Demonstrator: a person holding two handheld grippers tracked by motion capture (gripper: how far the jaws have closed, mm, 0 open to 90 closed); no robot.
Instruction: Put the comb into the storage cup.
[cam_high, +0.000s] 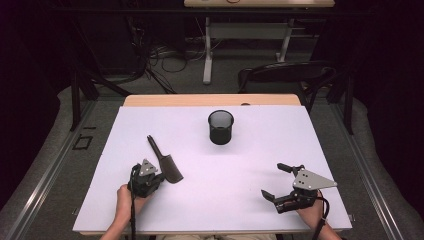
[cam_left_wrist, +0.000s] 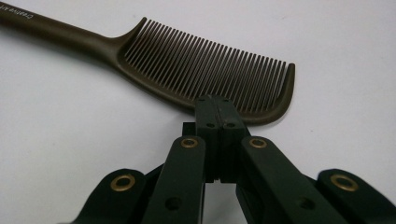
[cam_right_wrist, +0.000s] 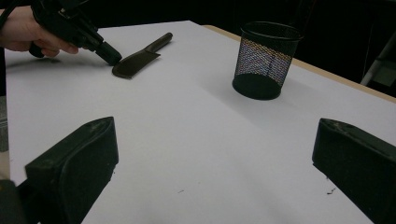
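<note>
Right tool (cam_high: 276, 181) sits nearest, low on the right side of the white counter (cam_high: 250, 170), jaws spread wide apart with nothing between them; its own view cuts both jaws off at the frame edges. Left tool (cam_left_wrist: 215, 103) has its jaws pressed together right at the spine of a dark brown comb (cam_left_wrist: 205, 70); can't really tell if it's pinching the edge or just touching it, since the tips cover that spot. Comb lies flat on the counter's left side, handle pointing away, with tiny lettering too small to read; a black mesh pen cup (cam_high: 220, 127) stands upright mid-counter, well apart from it.
</note>
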